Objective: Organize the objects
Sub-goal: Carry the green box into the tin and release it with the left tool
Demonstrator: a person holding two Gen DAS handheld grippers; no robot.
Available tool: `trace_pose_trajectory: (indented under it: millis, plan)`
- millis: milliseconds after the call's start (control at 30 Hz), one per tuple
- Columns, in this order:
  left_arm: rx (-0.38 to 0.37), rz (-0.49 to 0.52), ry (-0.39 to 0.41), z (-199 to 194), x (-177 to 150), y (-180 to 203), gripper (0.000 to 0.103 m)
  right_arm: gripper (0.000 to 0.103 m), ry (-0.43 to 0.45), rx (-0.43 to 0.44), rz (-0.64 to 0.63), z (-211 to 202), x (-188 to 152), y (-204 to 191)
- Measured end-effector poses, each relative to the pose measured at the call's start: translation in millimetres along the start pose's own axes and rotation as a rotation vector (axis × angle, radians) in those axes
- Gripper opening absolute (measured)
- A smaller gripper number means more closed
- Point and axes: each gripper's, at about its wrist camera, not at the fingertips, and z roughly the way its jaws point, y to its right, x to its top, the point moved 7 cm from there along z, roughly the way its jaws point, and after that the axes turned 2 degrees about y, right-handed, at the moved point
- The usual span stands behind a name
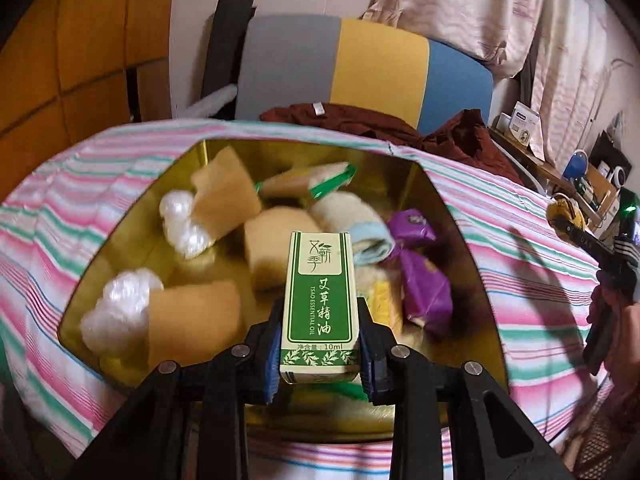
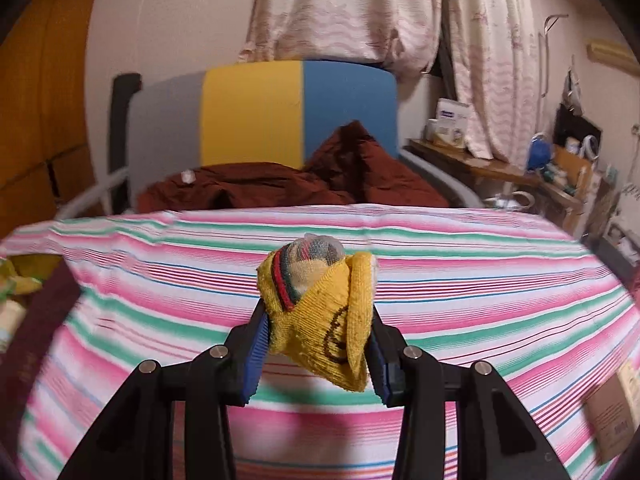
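Clamped between the left gripper (image 1: 320, 344) pads, a green essential oil box (image 1: 318, 304) hangs above the gold tin (image 1: 452, 216) of rolled bundles. Right gripper (image 2: 318, 344) pinches a yellow sock ball (image 2: 320, 312) over the striped cloth (image 2: 480, 280).

The left claw (image 1: 320, 344) was clamped on a green-and-cream essential oil box (image 1: 318, 304), holding it above a gold tin (image 1: 452, 240). Beyond the claw, the tin held tan rolls capped with white plastic (image 1: 196, 316), a purple packet (image 1: 424, 280) to its right, and a cream towel roll (image 1: 352, 220). Striped cloth (image 1: 60, 200) surrounded the tin.
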Motion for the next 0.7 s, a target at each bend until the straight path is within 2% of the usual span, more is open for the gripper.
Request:
trace_pose_trajectory:
  millis: [233, 333, 400, 467, 567, 633, 700]
  plan:
    - [0.005, 0.006, -0.012, 3.1, -7.5, -9.9, 0.036, 0.043, 0.022, 0.189, -0.059, -20.9, 14.4, -86.9]
    - [0.008, 0.016, -0.008, 4.3, -7.0, -10.3, 0.050, 0.043, 0.012, 0.270, -0.074, -23.9, 19.9, -123.2]
    - [0.019, 0.024, -0.010, 6.0, -6.3, -9.9, 0.066, 0.043, -0.017, 0.327, -0.074, -21.2, 22.7, -148.7]
    - [0.006, 0.004, -0.002, 4.7, -4.5, -9.8, 0.072, 0.043, -0.042, 0.366, -0.075, -17.0, 23.4, -170.0]
    - [-0.010, -0.037, 0.005, 1.3, -3.5, -11.7, 0.087, 0.043, -0.087, 0.410, -0.114, -6.6, 24.3, -204.3]
    - [-0.015, -0.047, 0.023, -3.9, -2.0, -12.2, 0.089, 0.043, -0.105, 0.420, -0.156, 0.2, 24.0, -222.6]
    - [-0.008, -0.048, 0.038, -10.0, 0.9, -13.0, 0.096, 0.043, -0.121, 0.422, -0.203, 8.4, 22.8, -240.1]
